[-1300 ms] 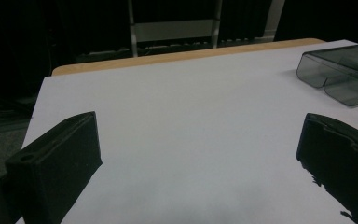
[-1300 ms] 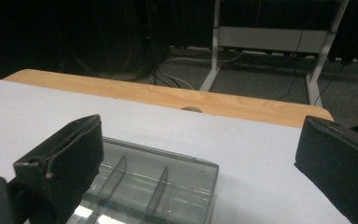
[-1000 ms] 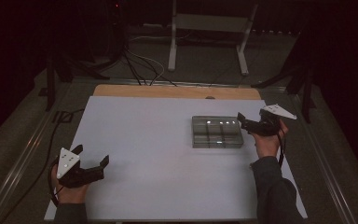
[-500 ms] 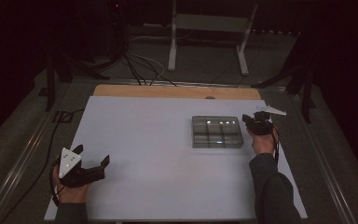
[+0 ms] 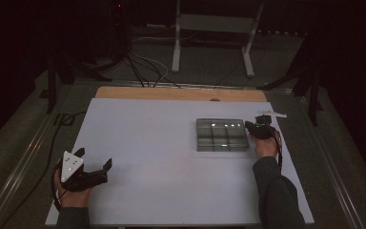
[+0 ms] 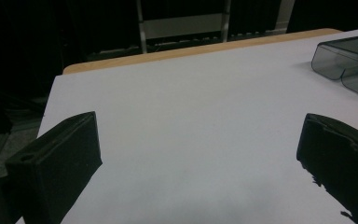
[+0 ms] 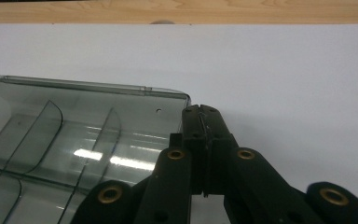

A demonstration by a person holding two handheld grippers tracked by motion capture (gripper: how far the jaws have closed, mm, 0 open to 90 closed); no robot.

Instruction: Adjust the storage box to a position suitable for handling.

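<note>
Right hand-held gripper first: jaws shut flat against each other, nothing visibly pinched between them, tips in the right gripper view just to the right of the far corner of a clear divided tray. Touching that end wall or merely beside it: impossible to tell from here. In the high view, sitting at the right-centre of the frame, at the short right end of the tray, pointing left toward it. Tray empty, flat on the white counter, right of centre, long axis running left to right across the frame, curved dividers splitting it into compartments. So, directly left of the closed tips, end-on: probably a push or nudge along that long axis, or a reopening to catch the end wall, judging by the layout. Farther out, left hand-held gripper in the lower left of the high view, jaws spread wide and holding nothing, low over bare counter. In the left gripper view, gap wide open between the two black jaws, tray far off at the upper right edge. Well apart from the tray, then, and clearly the farther hand; right hand by far the nearer. Beyond the white sheet, a wooden strip along the top edge of the counter.
</note>
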